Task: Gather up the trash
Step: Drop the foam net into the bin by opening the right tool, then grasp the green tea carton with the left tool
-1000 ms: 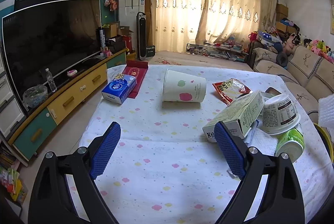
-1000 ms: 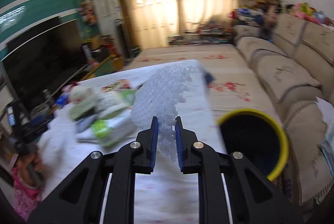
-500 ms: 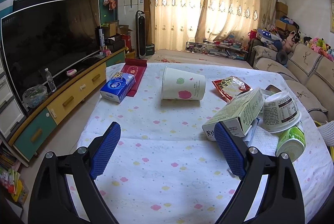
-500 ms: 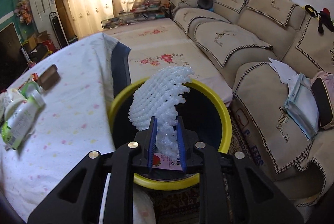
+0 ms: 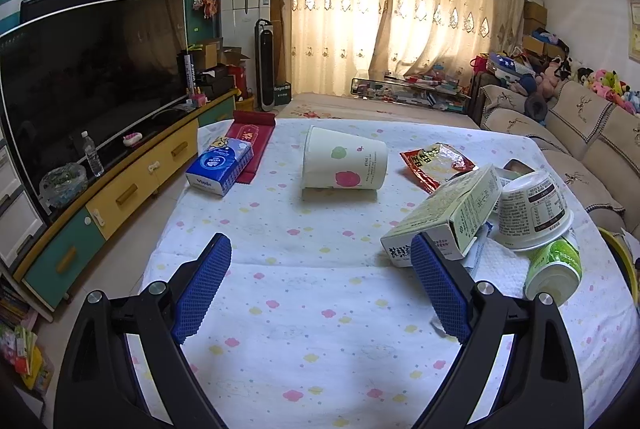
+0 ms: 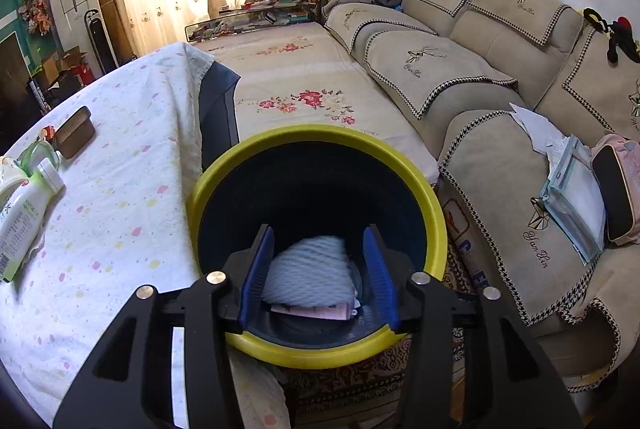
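Note:
My right gripper point(image 6: 318, 269) is open over the yellow-rimmed dark bin point(image 6: 434, 205). The white foam net point(image 6: 310, 269) is blurred, inside the bin between the jaws, above a pink packet point(image 6: 312, 311). My left gripper point(image 5: 320, 289) is open and empty, low over the table. Trash lies beyond it: a green-and-white carton point(image 5: 448, 217) by the right finger, a white tub point(image 5: 534, 213), a green bottle point(image 5: 554, 269), a red snack bag point(image 5: 436, 163) and a tipped paper cup point(image 5: 344, 165).
A blue tissue pack point(image 5: 220, 167) and a red cloth point(image 5: 252, 139) lie at the table's far left. A TV stand point(image 5: 120, 189) runs along the left. A beige sofa point(image 6: 500, 97) stands right of the bin. A brown box point(image 6: 74, 133) lies on the tablecloth point(image 6: 120, 189).
My right gripper has opened over the bin and the foam net has dropped out of it into the bin. The left gripper has barely moved.

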Demonstrator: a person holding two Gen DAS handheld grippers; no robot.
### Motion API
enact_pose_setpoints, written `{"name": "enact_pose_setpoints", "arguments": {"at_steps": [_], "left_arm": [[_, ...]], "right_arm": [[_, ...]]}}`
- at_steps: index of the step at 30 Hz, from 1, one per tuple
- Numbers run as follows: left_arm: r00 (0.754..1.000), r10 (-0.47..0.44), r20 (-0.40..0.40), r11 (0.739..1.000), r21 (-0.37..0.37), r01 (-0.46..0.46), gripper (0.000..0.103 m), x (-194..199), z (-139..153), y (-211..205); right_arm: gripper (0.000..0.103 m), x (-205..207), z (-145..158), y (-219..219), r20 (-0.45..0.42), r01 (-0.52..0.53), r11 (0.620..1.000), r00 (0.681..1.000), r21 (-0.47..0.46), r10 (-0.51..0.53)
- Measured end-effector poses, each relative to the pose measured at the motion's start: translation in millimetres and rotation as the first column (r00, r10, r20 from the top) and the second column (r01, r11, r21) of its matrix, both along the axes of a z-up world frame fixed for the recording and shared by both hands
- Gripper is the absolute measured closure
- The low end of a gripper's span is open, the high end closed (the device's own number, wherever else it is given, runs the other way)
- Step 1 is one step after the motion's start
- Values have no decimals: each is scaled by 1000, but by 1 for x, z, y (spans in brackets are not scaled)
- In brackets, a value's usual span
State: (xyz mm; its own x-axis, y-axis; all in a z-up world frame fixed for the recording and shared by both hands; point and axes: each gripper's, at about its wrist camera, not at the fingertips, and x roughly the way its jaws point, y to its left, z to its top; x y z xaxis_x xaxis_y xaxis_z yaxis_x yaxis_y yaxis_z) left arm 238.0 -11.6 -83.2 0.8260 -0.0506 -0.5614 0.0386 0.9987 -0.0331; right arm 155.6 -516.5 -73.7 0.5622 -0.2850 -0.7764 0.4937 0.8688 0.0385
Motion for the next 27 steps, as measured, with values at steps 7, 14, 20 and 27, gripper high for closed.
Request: {"name": "enact_pose_setpoints", "arguments": {"at_steps": [7, 14, 20, 27], "left_arm": [[996, -85, 11, 996, 1, 85, 13, -4, 0, -14], [986, -167, -19, 985, 38, 168, 13, -2, 1, -38], [973, -225, -59, 972, 55, 228, 13, 11, 7, -57], [950, -290, -118, 943, 132, 305, 30, 36, 2, -87]], "right_arm": [[53, 0, -2, 0, 7, -10, 1000, 1000, 23, 10], [51, -1, -6, -4, 28, -19, 998, 999, 63, 17], [50, -1, -14, -8, 29, -25, 995, 999, 94, 22], [50, -5, -15, -15, 40, -17, 993, 999, 113, 13]]}}
